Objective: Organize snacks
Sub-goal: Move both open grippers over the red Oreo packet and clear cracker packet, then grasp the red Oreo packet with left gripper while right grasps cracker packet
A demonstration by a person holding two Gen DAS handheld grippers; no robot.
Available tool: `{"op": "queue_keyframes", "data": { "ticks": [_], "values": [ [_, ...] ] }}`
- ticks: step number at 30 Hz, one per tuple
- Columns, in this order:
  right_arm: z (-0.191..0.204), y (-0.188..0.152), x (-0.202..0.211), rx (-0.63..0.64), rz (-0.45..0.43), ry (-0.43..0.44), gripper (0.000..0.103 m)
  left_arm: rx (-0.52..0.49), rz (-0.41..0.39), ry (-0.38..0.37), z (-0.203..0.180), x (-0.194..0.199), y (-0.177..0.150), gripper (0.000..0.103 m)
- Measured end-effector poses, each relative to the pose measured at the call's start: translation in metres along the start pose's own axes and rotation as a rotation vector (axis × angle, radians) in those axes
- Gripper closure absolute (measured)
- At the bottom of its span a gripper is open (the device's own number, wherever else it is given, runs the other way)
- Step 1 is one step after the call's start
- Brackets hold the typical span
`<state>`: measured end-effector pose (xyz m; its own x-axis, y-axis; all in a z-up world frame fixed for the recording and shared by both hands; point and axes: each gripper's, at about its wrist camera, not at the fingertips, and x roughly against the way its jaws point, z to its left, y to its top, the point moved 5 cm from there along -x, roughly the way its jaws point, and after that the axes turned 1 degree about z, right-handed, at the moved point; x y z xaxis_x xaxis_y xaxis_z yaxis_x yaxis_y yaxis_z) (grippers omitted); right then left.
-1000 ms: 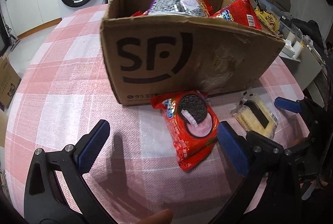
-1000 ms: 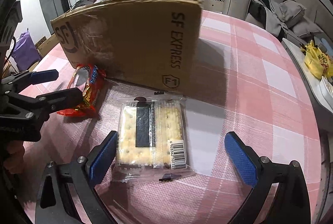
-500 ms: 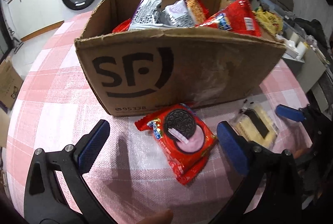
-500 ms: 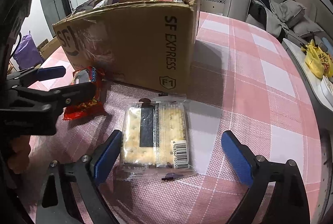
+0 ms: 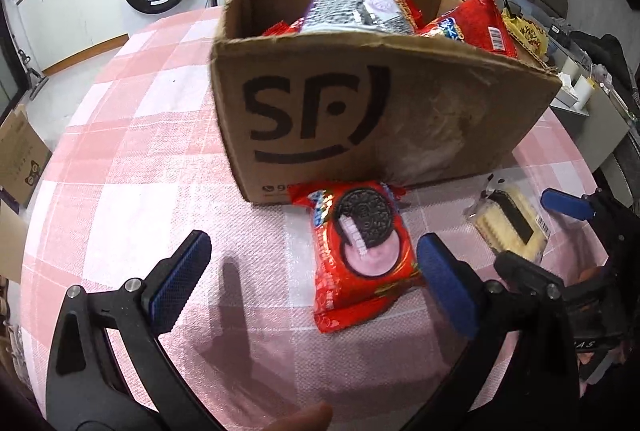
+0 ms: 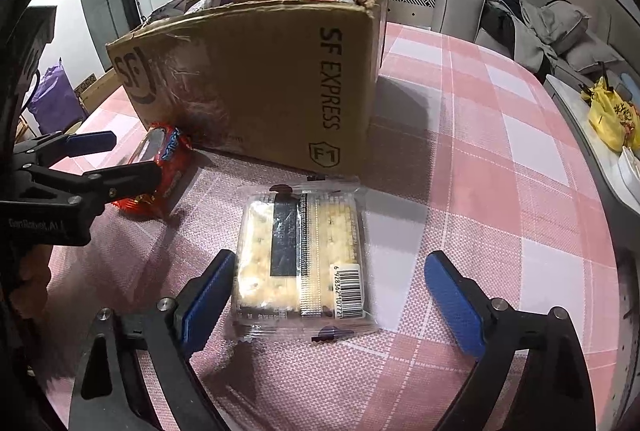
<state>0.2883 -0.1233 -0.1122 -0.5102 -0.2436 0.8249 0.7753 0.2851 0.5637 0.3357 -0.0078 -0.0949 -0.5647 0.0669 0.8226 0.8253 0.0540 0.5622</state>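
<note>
Cracker packet [image 6: 301, 259] lies flat on the pink-checked surface [image 6: 500, 159] before the cardboard box [image 6: 256, 83], its long axis running away from the right hand-held gripper [image 6: 328, 305], whose jaws are closing around it, untouched; the left hand-held gripper [image 5: 312, 275] gapes over an Oreo packet [image 5: 360, 251].

The pink-checked tabletop [image 5: 120, 159] carries a cardboard box [image 5: 360, 119] (snack-filled), with a red cookie pack [image 5: 360, 247] and cracker pack [image 6: 300, 251] lying near it.
</note>
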Motion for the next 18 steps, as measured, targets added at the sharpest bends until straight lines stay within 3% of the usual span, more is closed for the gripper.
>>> {"op": "queue_keyframes", "data": {
  "ticks": [3,5,13,18],
  "values": [
    [0.003,-0.001,-0.001,0.004,0.005,0.000,0.011,0.007,0.009,-0.013,-0.005,-0.005,-0.001,0.001],
    [0.006,-0.001,0.000,0.010,0.005,0.001,0.013,0.009,0.024,-0.013,-0.007,-0.010,0.000,0.010],
    [0.013,-0.002,0.003,0.023,-0.005,0.013,0.022,-0.026,0.019,-0.053,-0.016,-0.011,-0.002,0.060],
    [0.016,-0.001,0.005,0.026,-0.014,0.021,0.032,-0.040,0.002,-0.078,-0.024,-0.007,-0.015,0.061]
  ]
}}
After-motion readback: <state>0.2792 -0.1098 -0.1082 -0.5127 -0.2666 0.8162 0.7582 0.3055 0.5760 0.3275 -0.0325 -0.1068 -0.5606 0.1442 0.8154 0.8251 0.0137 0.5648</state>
